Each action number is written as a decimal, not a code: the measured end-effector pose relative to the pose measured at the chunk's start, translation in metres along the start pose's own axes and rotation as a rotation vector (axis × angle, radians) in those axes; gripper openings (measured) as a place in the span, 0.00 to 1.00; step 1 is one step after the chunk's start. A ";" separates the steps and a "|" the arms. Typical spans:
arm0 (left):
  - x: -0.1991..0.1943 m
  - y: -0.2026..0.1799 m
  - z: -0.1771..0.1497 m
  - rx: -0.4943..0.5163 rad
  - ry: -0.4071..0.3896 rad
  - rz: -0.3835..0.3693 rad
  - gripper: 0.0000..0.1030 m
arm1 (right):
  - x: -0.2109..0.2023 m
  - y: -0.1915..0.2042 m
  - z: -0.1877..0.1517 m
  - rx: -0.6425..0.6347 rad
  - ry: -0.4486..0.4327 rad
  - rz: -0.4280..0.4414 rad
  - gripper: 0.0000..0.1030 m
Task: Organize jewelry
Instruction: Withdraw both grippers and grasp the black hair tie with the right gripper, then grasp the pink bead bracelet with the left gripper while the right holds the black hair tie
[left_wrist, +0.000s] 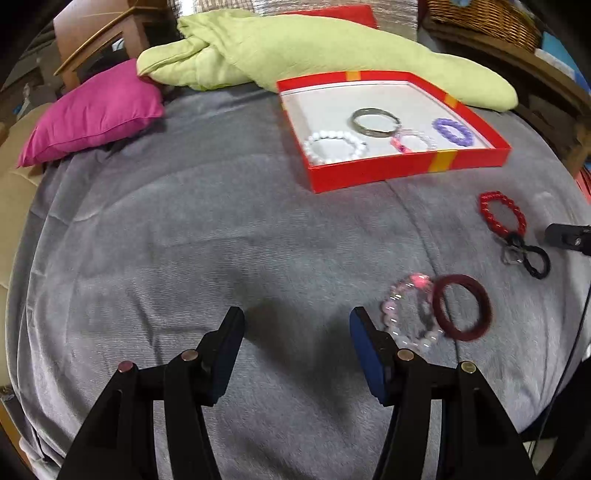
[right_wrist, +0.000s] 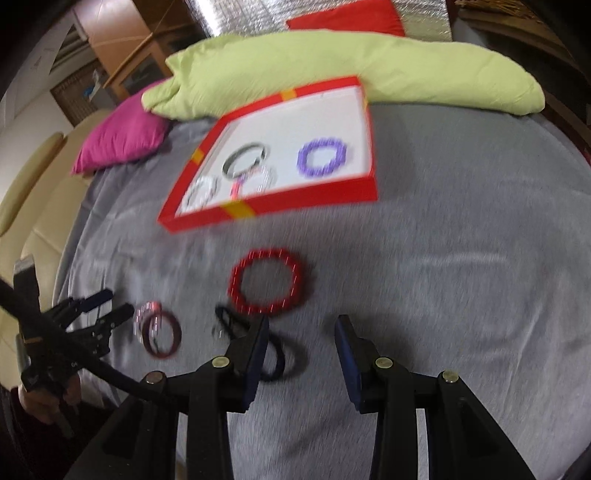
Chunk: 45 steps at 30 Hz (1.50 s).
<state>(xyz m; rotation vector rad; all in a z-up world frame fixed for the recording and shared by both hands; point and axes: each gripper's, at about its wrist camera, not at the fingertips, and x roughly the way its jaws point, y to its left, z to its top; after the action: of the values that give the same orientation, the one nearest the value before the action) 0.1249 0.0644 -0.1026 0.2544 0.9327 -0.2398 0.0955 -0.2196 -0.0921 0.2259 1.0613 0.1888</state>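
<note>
**Four bracelets boxed, four pieces loose on the bed**

Four pieces sit inside the red box (left_wrist: 408, 168): a silver bangle (left_wrist: 376, 122), a white bead bracelet (left_wrist: 335, 147), a clear bead bracelet (left_wrist: 417, 142) with a pink charm, and a purple bead bracelet (left_wrist: 453, 131). The bangle overlaps the clear bracelet; the purple one lies apart, toward the box's right side. The box rests on the grey blanket (left_wrist: 221, 240) covering the bed, its far edge against a lime-green pillow (left_wrist: 332, 48). A magenta cushion (left_wrist: 96, 110) lies to the left.

On the blanket nearer me I see the red bead bracelet (right_wrist: 266, 281), a black hair tie (right_wrist: 273, 354) beside it with a small clear piece on it, and, further left, a dark red ring bracelet (left_wrist: 461, 312) overlapping a pale pink bead bracelet (left_wrist: 406, 314).

My left tongs (left_wrist: 297, 326) are spread wide over bare blanket, holding nothing, with the pink bracelet just beside the right finger. My right tongs (right_wrist: 301, 334) are also spread and hold nothing; the left finger overlaps the black hair tie in view, and the red bead bracelet lies just beyond. The right wrist view is blurred.
</note>
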 end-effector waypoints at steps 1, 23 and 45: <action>-0.005 -0.002 0.000 0.002 -0.013 -0.031 0.59 | 0.001 0.002 -0.002 -0.011 0.006 -0.004 0.45; -0.008 -0.049 0.004 0.099 -0.046 -0.231 0.53 | 0.021 0.052 -0.022 -0.371 -0.009 -0.144 0.09; -0.009 -0.040 -0.010 0.213 -0.016 -0.188 0.62 | 0.019 0.019 -0.010 -0.175 0.042 -0.069 0.09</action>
<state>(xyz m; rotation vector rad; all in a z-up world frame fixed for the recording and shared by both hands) 0.1000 0.0308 -0.1057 0.3601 0.9168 -0.5154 0.0947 -0.1954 -0.1081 0.0272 1.0859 0.2234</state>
